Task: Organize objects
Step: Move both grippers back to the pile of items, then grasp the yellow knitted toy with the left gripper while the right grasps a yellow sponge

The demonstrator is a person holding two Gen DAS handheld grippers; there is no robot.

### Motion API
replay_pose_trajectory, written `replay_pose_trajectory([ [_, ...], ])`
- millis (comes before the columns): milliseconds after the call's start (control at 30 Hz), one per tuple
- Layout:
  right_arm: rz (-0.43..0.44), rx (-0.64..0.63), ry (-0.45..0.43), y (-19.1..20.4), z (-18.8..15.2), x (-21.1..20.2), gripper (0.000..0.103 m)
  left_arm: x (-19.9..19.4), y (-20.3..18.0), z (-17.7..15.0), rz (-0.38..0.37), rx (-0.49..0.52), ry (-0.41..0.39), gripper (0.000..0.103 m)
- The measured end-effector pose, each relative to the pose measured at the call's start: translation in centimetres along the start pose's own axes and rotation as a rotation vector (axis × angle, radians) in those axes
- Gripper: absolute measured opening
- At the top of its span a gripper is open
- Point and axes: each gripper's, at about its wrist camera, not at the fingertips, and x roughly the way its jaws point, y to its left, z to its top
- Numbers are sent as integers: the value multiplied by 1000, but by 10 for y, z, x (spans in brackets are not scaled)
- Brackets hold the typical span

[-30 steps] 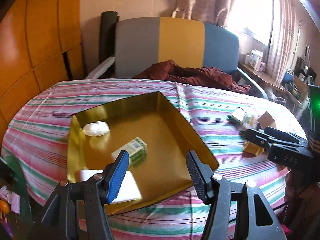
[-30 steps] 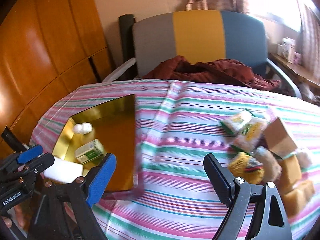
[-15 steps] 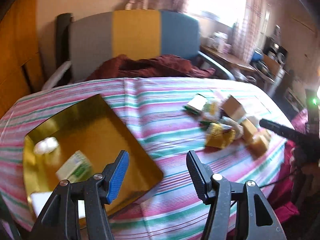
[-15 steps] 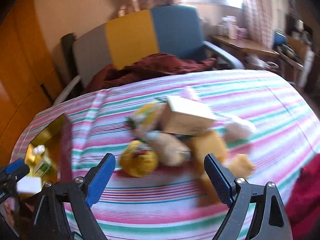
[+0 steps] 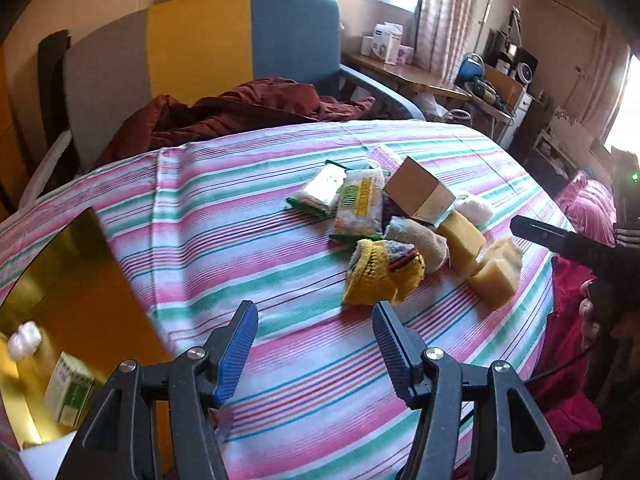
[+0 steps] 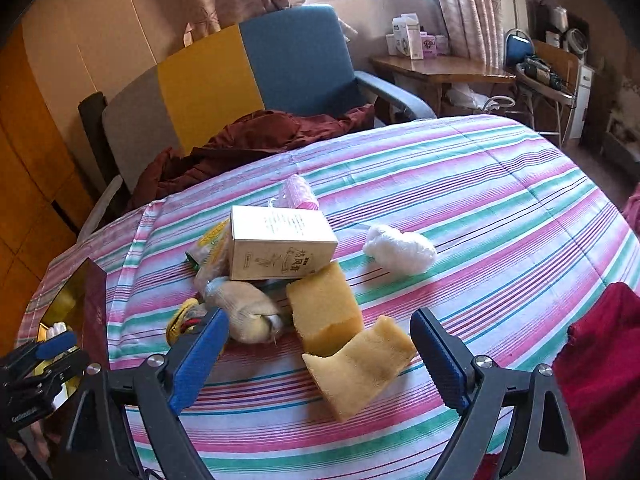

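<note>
A pile of loose items lies on the striped tablecloth (image 5: 240, 240): a cardboard box (image 6: 280, 242), two yellow sponges (image 6: 324, 312) (image 6: 360, 364), a beige sock roll (image 6: 244, 312), a yellow knitted item (image 5: 380, 272), snack packets (image 5: 360, 200) and a white wad (image 6: 400, 250). A gold tray (image 5: 72, 300) at the left holds a green carton (image 5: 68, 392) and a white wad (image 5: 24, 340). My left gripper (image 5: 316, 344) is open and empty, just short of the knitted item. My right gripper (image 6: 320, 356) is open, its jaws either side of the near sponge.
A grey, yellow and blue chair (image 6: 240, 80) with a maroon cloth (image 6: 256, 136) stands behind the table. A wooden side table (image 6: 440, 72) with boxes is at the back right. Red fabric (image 6: 600, 360) hangs at the table's right edge.
Both grippers have swung right, from the gold tray towards the pile. The right gripper has closed in on the sponges. Both stay open and empty.
</note>
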Motion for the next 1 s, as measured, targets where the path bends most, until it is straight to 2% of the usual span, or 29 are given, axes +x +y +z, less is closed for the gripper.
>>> replay_pose_trajectory([
  [133, 6, -4, 9, -1, 0, 6, 93, 17, -16, 6, -48, 42, 19, 63],
  [267, 1, 5, 10, -6, 1, 8, 93, 42, -33, 9, -83, 75, 55, 77],
  [367, -5, 11, 17, -11, 0, 10, 93, 59, -40, 13, -116, 67, 70, 80],
  [567, -41, 31, 19, -26, 0, 7, 93, 91, -45, 23, -129, 41, 110, 81],
  [633, -54, 43, 21, -35, 0, 4, 93, 102, -45, 23, -123, 33, 121, 77],
  [667, -53, 48, 29, -39, 0, 4, 93, 106, -45, 22, -132, 29, 129, 70],
  [733, -32, 38, 68, -44, -3, 8, 93, 111, -42, 18, -163, 12, 139, 68],
  [833, -5, -24, 124, -42, -9, 18, 102, 108, -43, 12, -152, 45, 118, 61],
  [1000, 28, -77, 179, -39, -13, 38, 103, 97, -37, 3, -162, 55, 91, 54],
])
